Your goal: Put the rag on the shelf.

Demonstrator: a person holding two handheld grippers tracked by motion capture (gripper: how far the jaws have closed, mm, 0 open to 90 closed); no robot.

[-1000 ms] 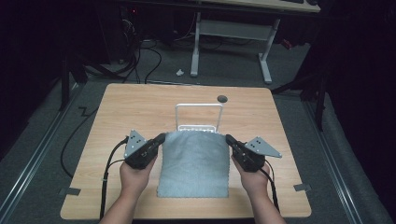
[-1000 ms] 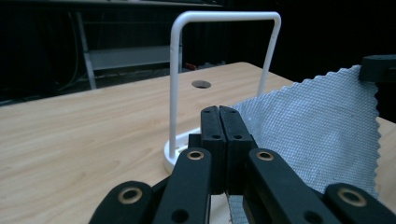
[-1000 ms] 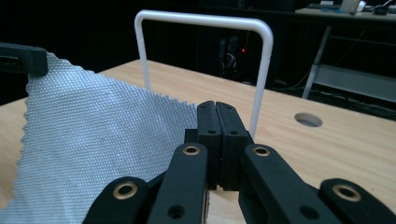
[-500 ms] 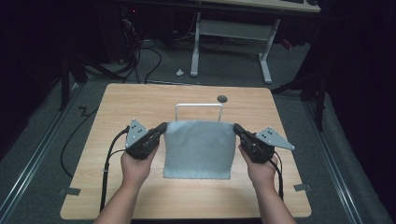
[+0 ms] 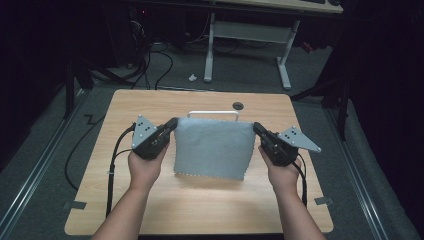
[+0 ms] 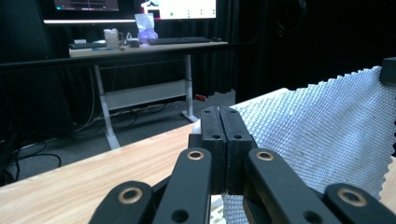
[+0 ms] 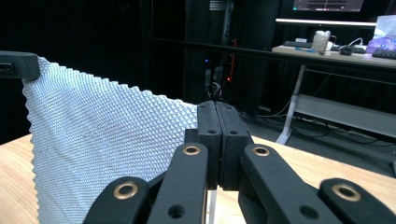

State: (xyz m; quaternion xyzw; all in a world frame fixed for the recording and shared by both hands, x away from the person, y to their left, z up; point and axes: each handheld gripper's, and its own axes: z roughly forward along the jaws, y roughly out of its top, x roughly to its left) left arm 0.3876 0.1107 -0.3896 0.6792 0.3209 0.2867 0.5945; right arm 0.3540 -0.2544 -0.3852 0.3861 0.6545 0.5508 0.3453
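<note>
Grey cloth (image 5: 212,147) hangs stretched between left gripper (image 5: 171,125), right gripper (image 5: 257,128).

Cloth (image 5: 212,147) hides most of the rack (image 5: 213,113) — lower part unseen.

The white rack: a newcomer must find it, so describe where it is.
On the wooden table, look behind the grey cloth that hangs between the left gripper and right gripper. The white rack stands there, its top bar showing above the cloth; beside it, the small dark hole lies flat.
</note>
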